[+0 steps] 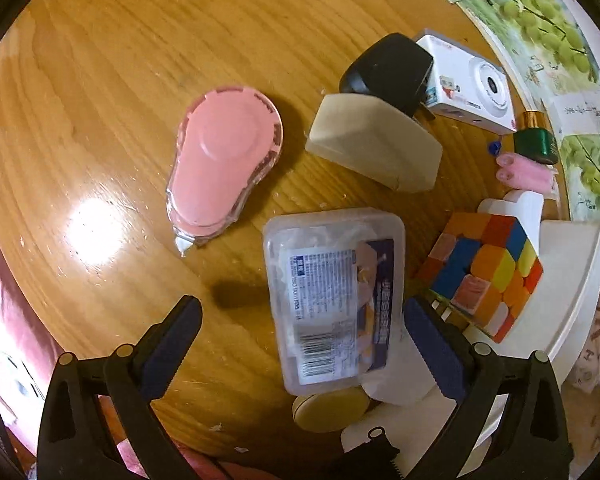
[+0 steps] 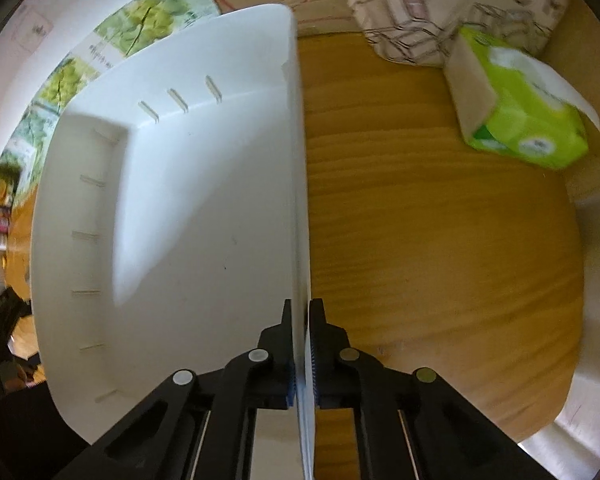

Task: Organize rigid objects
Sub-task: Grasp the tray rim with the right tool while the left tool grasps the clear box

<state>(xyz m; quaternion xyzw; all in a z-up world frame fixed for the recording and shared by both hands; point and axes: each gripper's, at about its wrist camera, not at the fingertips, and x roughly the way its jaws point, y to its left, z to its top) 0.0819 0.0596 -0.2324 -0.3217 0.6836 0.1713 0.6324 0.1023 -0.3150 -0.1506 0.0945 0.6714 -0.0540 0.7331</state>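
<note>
One hand-held gripper (image 2: 302,312) pinches the empty white bin's (image 2: 180,208) wall.

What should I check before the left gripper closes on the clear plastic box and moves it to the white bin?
1. Left gripper open wide enough: ok, fingers spread.
2. Clear plastic box with printed label between the fingers: not ok, it sits toward the right finger, with a gap on the left.
3. Neighbours clear of the grasp: not ok, the multicoloured puzzle cube sits close beside the right finger.
4. Right gripper holding the white plastic bin: ok, shut on its wall.
5. Bin interior free: ok, nothing visible inside.
6. Box lid latched: cannot tell.
</note>
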